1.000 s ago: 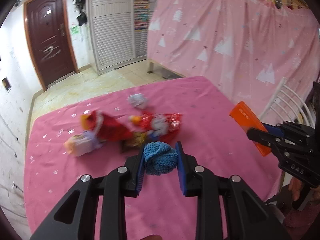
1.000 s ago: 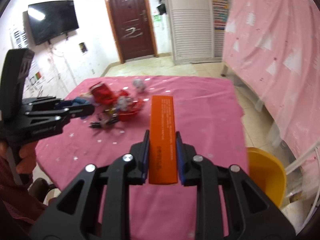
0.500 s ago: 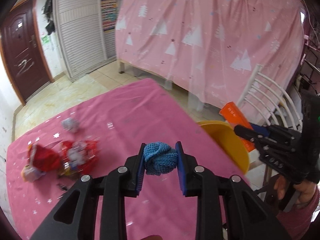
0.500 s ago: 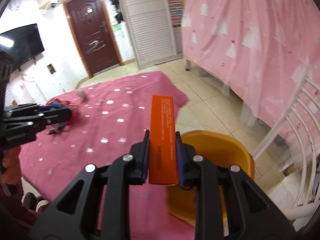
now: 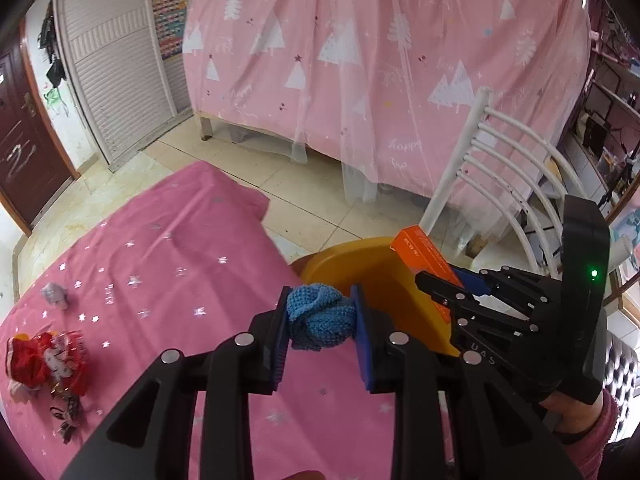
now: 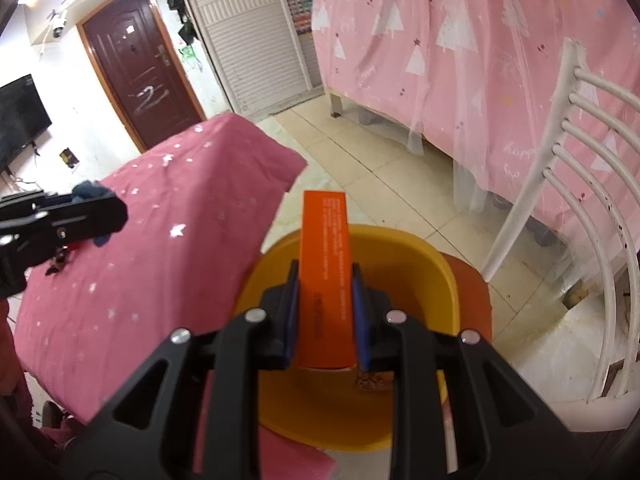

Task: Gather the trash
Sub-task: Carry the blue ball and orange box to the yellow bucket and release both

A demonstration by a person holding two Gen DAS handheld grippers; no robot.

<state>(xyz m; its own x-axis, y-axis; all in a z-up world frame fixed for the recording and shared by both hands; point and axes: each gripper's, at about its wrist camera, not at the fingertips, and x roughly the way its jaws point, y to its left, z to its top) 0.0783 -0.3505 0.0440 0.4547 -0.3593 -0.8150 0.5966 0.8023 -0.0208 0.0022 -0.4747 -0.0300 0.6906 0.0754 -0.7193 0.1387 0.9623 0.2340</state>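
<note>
My left gripper point(image 5: 321, 312) is shut on a blue knitted ball point(image 5: 320, 320), held above the pink table edge beside the yellow bin point(image 5: 352, 264). My right gripper point(image 6: 325, 304) is shut on a long orange box point(image 6: 326, 256), which hangs over the open yellow bin point(image 6: 416, 264). In the left wrist view the orange box point(image 5: 424, 256) and the right gripper point(image 5: 452, 292) sit just right of the bin. The left gripper point(image 6: 100, 208) shows at the left of the right wrist view with the blue ball point(image 6: 90, 191) in it.
Red snack wrappers point(image 5: 44, 360) and a small grey crumpled scrap point(image 5: 54, 294) lie on the pink tablecloth point(image 5: 180, 264) at the left. A white chair point(image 6: 580, 184) stands right of the bin, on a tiled floor. A pink curtain point(image 5: 360, 60) hangs behind.
Both grippers have swung right, away from the wrappers and toward the yellow bin. The orange box now hangs over the bin's opening, and the blue ball has reached the table edge beside it.
</note>
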